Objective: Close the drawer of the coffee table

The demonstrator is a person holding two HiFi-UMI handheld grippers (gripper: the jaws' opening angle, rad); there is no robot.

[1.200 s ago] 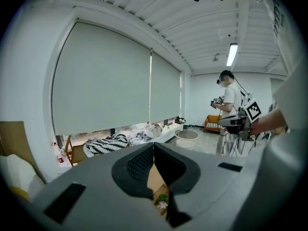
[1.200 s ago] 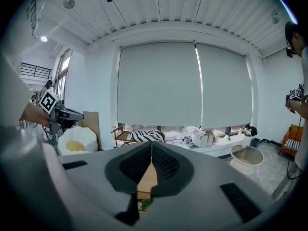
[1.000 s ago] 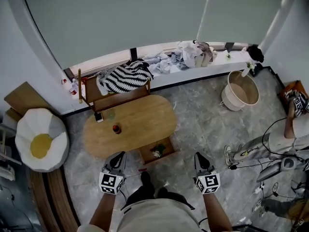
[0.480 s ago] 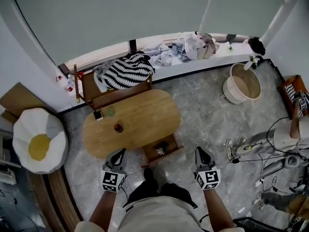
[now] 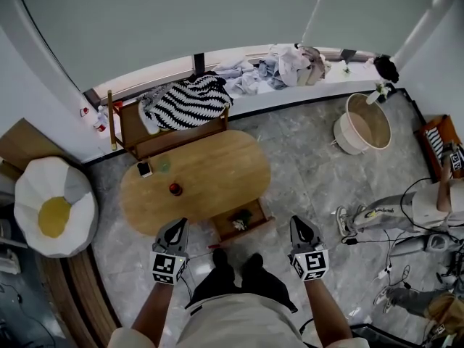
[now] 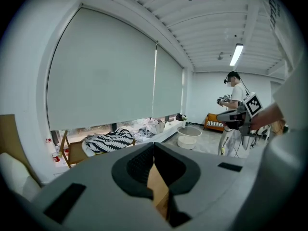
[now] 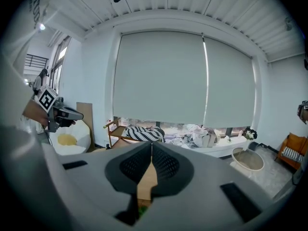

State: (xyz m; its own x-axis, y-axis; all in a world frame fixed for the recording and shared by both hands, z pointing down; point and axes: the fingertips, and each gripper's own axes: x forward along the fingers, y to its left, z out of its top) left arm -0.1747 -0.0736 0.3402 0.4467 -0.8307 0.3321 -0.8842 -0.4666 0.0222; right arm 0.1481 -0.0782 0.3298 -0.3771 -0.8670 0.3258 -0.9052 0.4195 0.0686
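Note:
The oval wooden coffee table (image 5: 206, 172) stands in front of me in the head view. Its drawer (image 5: 251, 225) is pulled out at the near side, with small items inside. My left gripper (image 5: 176, 225) hangs shut and empty near the table's front edge, left of the drawer. My right gripper (image 5: 296, 222) is also shut and empty, over the floor to the drawer's right. Neither touches the drawer. In the left gripper view the left gripper (image 6: 154, 145) has its jaws closed together, and so does the right gripper (image 7: 151, 145) in its own view.
A phone (image 5: 144, 169), a green glass (image 5: 164, 165) and a small red object (image 5: 175, 189) lie on the table. Behind it is a wooden chair (image 5: 134, 133) with a striped cloth (image 5: 185, 101). A white beanbag (image 5: 52, 205) sits left, a round basket (image 5: 360, 127) right, and another person (image 5: 428, 212) at far right.
Both grippers have come a little forward and lower toward the table's front edge. My feet have shifted closer together. Both grippers stay shut.

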